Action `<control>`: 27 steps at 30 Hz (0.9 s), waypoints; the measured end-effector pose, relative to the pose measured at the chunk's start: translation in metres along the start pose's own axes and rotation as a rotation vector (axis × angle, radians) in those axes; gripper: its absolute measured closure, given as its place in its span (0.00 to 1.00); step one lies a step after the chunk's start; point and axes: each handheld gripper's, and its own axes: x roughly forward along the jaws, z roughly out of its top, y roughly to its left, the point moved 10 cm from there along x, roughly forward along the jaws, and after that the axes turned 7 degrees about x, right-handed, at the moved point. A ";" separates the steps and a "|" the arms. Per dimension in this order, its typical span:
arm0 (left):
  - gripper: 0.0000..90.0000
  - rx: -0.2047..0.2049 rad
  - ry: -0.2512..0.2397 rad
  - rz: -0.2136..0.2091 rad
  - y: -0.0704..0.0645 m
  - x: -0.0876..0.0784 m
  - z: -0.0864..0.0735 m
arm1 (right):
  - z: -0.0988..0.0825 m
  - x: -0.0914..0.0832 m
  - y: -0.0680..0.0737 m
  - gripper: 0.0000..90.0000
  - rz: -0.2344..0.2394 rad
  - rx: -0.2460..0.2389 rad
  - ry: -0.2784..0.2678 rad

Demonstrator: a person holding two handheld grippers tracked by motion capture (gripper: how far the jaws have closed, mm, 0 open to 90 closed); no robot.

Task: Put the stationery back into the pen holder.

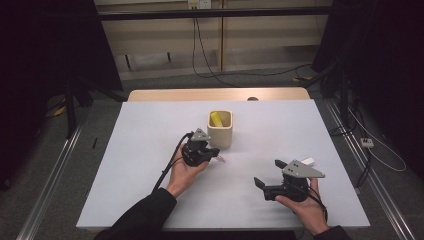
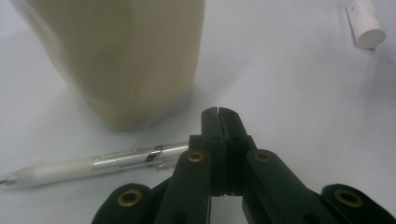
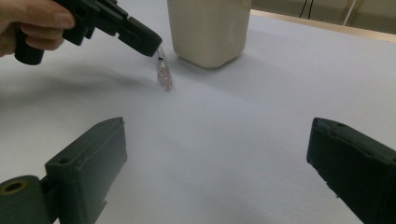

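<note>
Closed flush, tip against tip, with nothing seen between: the two black jaws of the left gripper (image 1: pixel 215 151) (image 2: pixel 218 112) (image 3: pixel 152 44), held low over the white surface (image 1: pixel 150 165) in the left hand (image 1: pixel 185 172) (image 3: pixel 28 23). Topped by one grey three-cornered plate, trailed by one black cable.

Just beside those jaws, flat on the surface: one clear plastic pen with a milky white grip (image 1: pixel 220 159) (image 2: pixel 93 165) (image 3: pixel 163 74). In the left gripper view, lying crosswise, tip far out to the left, other end hidden behind the left jaw; impossible to tell whether touched there. In the right gripper view, directly under the tips of the left gripper.

Just past the pen, upright and close but apart from it: one cream, rounded-square plastic container (image 1: pixel 220 135) (image 2: pixel 126 60) (image 3: pixel 210 32). Inside it, leaning against one wall: one yellow stick-like thing (image 1: pixel 216 119), too small to identify.

Farther out, well apart from the left gripper: one right gripper (image 1: pixel 269 173) (image 3: pixel 217 126), gripped in the right hand (image 1: pixel 305 207), two jaws spread wide, only bare surface between them, aimed toward the pen and container.

Near the right gripper's plate, lying alone on the surface: one short white cylinder (image 1: pixel 308 161) (image 2: pixel 366 23).

Counted in all: two grippers, one pen, one container, one yellow piece, one white cylinder.
</note>
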 end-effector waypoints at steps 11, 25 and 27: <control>1.00 0.008 0.028 0.013 -0.002 0.025 0.003 | -0.001 0.001 0.001 0.05 0.005 -0.006 0.004; 1.00 -0.001 0.080 0.034 0.007 0.036 -0.007 | -0.001 0.000 0.000 0.05 0.004 -0.007 0.004; 1.00 -0.003 0.089 0.037 0.007 0.034 -0.008 | -0.001 0.000 -0.001 0.05 0.003 -0.005 0.002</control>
